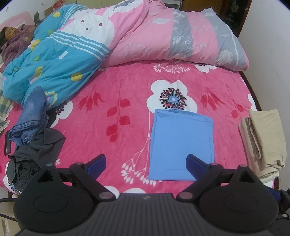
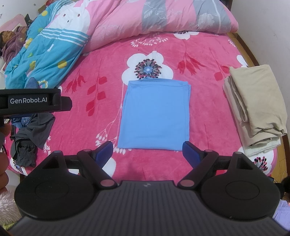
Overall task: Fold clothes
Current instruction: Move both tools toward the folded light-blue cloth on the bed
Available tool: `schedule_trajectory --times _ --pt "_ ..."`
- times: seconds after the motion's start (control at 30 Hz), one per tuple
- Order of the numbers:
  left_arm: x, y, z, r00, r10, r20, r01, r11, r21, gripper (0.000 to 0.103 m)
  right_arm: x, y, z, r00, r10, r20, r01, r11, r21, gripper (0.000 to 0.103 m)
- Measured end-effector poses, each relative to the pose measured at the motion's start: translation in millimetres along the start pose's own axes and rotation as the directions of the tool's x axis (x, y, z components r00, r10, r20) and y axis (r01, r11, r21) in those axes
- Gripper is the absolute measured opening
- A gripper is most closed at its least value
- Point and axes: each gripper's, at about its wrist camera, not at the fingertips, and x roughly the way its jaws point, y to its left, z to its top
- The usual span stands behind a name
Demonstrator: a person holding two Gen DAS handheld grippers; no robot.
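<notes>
Bedsheet, pink with white flowers, spread wide and mostly bare through the middle. Bounded at the far side by a pink and grey quilt and a blue quilt heaped across the head of the bed, with a person in purple lying at the far left corner. Edged on the right by a dark wooden bed frame against a pale wall. Crowded along the right margin by folded beige clothes, stacked close to the mattress edge, and on the left by blue jeans and dark grey clothing crumpled in a pile near the near-left corner. Lying flat in the open centre, well apart from both piles: blue garment, folded to a neat rectangle, near edge toward the bed's front. Left gripper hovering spread wide and empty, right finger over the garment's near right corner, left finger over bare sheet. Right gripper likewise spread wide and empty, fingers flanking the garment's near edge, one off each corner, touching nothing as far as can be told.
</notes>
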Motion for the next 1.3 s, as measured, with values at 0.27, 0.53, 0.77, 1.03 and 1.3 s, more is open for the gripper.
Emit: schedule_trajectory --times 0.27,0.53,0.77,1.03,1.3 --pt "0.8 0.3 0.0 1.000 0.011 0.005 -0.011 1.000 0.003 0.096 -0.7 0.2 1.4 1.000 0.000 0.003 0.000 1.000 -0.003 0.084" --pt "4.4 -1.1 2.4 1.000 -0.001 -0.005 0.001 1.000 -0.002 0.096 2.2 2.6 5.5 1.000 -0.005 0.004 0.005 1.000 -0.001 0.084" --pt "10.8 2.6 9.4 1.000 -0.009 -0.017 0.009 1.000 -0.002 0.096 4.9 1.7 10.9 1.000 -0.010 0.006 0.010 1.000 0.004 0.084" --pt "21.3 6.4 16.5 0.999 -0.017 -0.030 0.018 1.000 0.009 0.096 10.8 4.0 19.1 1.000 -0.020 0.001 0.020 1.000 0.016 0.084" --pt "35.3 11.1 33.1 0.998 -0.023 -0.053 0.026 0.999 0.046 0.095 17.4 10.1 32.6 0.999 -0.034 -0.009 0.034 0.998 0.048 0.084"
